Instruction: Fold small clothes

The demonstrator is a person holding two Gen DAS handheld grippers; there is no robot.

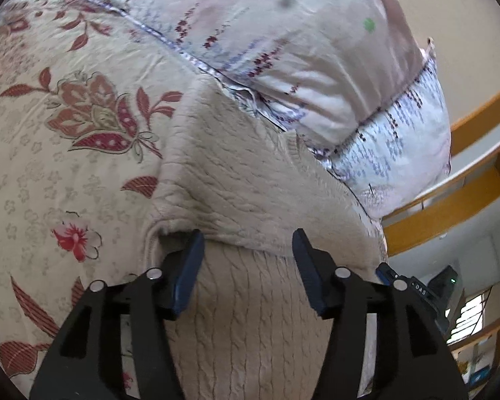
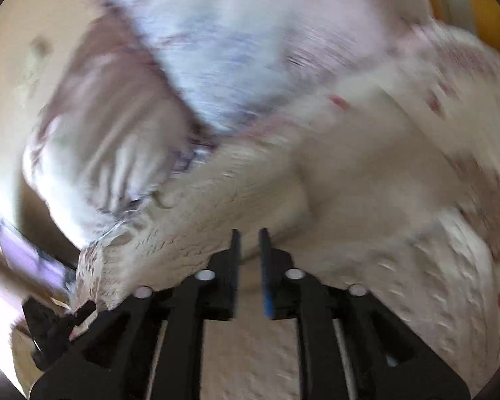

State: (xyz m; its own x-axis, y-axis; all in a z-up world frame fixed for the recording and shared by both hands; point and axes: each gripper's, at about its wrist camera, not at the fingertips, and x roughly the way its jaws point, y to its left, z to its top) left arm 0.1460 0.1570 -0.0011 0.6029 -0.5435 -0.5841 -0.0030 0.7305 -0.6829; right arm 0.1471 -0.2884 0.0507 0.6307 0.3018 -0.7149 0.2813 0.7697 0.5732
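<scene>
From the left wrist view, a floral bedsheet (image 1: 50, 153) with red leaves and blossoms fills the left side. On it lies a beige cable-knit sweater (image 1: 236, 180), spreading from the middle of the picture down to the bottom edge, with a folded-over layer whose edge runs across just at the fingertips. The left gripper (image 1: 248, 250) hangs over this fold with its jaws standing well apart; the blue pads (image 1: 188, 276) sit on either side of the knit below and press on nothing. Beyond the sweater, further right, a pale pillow (image 1: 283, 50) with small purple and red sprigs rests against it, and a wooden shelf (image 1: 450, 206) shows at the far right, its contents too small to tell.

The right wrist view is heavily blurred. The pillow (image 2: 216, 66) shows at upper left and centre, the sweater (image 2: 190, 220) crosses the middle, and the sheet (image 2: 466, 133) lies to the right. The right gripper (image 2: 249, 233) has a narrow gap between its pads, with nothing seen between them; the knit lies underneath.
</scene>
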